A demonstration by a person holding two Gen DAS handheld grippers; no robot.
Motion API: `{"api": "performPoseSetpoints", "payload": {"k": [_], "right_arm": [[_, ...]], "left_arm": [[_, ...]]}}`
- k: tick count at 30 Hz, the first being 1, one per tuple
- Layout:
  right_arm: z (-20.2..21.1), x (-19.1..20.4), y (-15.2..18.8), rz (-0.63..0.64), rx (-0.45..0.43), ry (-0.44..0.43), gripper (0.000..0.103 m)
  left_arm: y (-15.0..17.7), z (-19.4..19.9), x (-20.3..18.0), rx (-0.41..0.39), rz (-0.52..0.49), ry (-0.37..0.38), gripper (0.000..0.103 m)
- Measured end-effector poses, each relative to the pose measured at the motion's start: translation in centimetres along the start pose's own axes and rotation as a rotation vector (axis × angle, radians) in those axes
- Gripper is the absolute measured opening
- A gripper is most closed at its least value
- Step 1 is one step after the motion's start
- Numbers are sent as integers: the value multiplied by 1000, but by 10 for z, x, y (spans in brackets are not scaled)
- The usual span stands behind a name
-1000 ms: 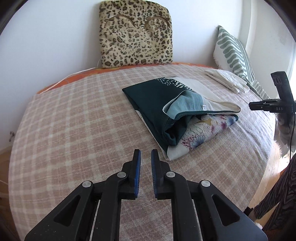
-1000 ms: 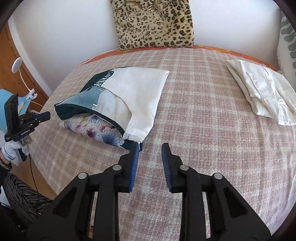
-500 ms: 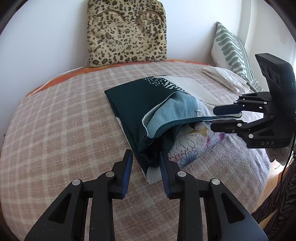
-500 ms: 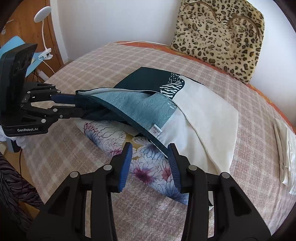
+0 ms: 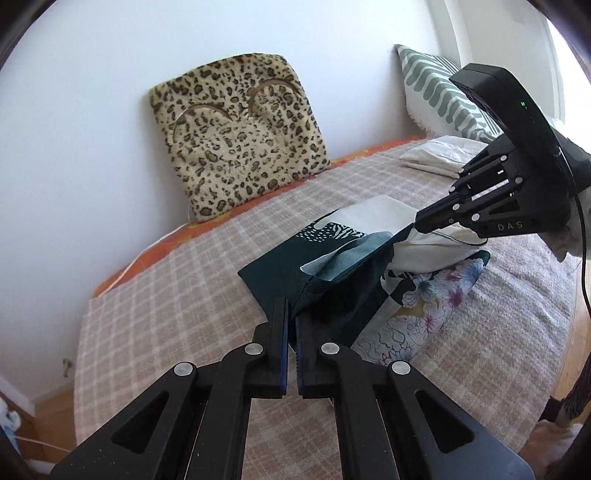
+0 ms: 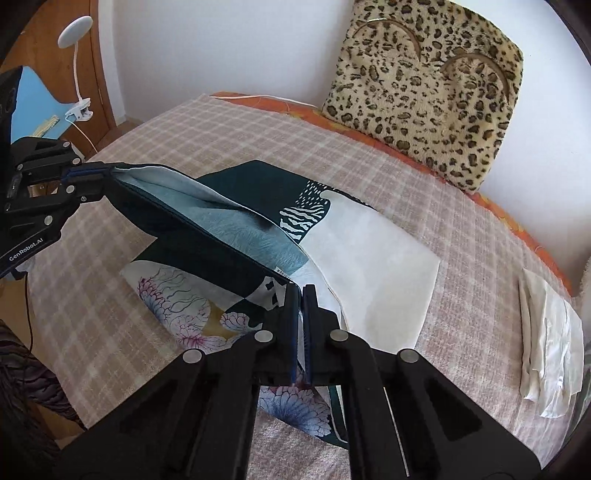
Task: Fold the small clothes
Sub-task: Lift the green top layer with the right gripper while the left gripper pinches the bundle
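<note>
A patterned garment [image 5: 332, 273] in dark teal, cream and floral print lies on the checked bed cover [image 5: 177, 302]. It also shows in the right wrist view [image 6: 229, 229]. My left gripper [image 5: 290, 314] is shut on the dark teal edge at one end, and shows in the right wrist view [image 6: 92, 175]. My right gripper [image 6: 300, 306] is shut on the same edge at the other end, and shows in the left wrist view [image 5: 415, 225]. The edge is lifted taut between them above the floral part [image 6: 184, 302].
A leopard-print cushion [image 5: 236, 133] leans on the wall at the back. A folded white garment [image 6: 550, 347] lies to the right. A striped pillow [image 5: 439, 96] stands in the far corner. A clip lamp [image 6: 75, 33] and wooden furniture are left of the bed.
Both grippers moved onto the garment's upper edge and shut on it. The edge is now lifted off the bed and stretched between them.
</note>
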State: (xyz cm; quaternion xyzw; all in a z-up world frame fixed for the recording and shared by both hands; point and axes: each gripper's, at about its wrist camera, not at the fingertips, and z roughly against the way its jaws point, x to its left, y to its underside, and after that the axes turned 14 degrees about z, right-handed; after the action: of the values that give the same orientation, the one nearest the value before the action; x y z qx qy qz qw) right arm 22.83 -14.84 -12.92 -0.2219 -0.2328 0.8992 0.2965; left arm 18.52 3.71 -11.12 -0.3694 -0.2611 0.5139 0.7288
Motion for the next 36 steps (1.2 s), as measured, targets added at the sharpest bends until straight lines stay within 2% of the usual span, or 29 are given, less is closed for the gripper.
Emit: {"api": "performPoseSetpoints", "payload": {"k": [2,7,9,13,16,17,19,20,21,23,26,27,28,29,30,31,32,36], "right_arm": [[3,1,6,-6,6,-17,2],[-17,21,30,34,79,-43,2],[-23,31,40,50,100,-60,2],[-21,44,51,87,96,-59,2],[-3,31,59,-12,57,-82,2],[5,24,62,-58,39,-91,5],[20,14,66,-79,7,-60,21],[26,12,68,-64,-3,-19,42],[31,10,70,-52,-13,2,60],[33,4,73,-48,-14,1,64],[20,3,78,-1,36,45,64],[14,4,79,15,53,54,64],[9,4,80,26,69,69,64],[6,4,80,34,84,92,62],[2,2,80,41,96,105,46],[-1,1,81,42,107,107,32],[-4,-2,81,33,115,102,12],[14,-9,79,15,65,144,11]], "left_arm": [[11,-1,-10,19,-72,-21,2],[48,-12,-22,175,-119,57,6],[57,-9,-22,208,-124,68,6],[53,10,-9,188,-50,99,8],[36,22,8,138,67,127,11],[31,24,11,118,93,140,13],[24,24,9,96,94,152,33],[23,22,4,90,81,153,38],[23,18,-1,95,64,153,49],[28,6,-13,115,13,151,51],[37,-14,-26,165,-45,132,49],[40,-18,-29,171,-71,112,38],[41,-22,-32,182,-91,106,23],[41,-26,-33,188,-97,101,16],[41,-28,-31,186,-90,95,6],[39,-28,-28,180,-69,105,4],[38,-27,-24,174,-50,115,3],[34,-17,-13,137,-38,97,1]]}}
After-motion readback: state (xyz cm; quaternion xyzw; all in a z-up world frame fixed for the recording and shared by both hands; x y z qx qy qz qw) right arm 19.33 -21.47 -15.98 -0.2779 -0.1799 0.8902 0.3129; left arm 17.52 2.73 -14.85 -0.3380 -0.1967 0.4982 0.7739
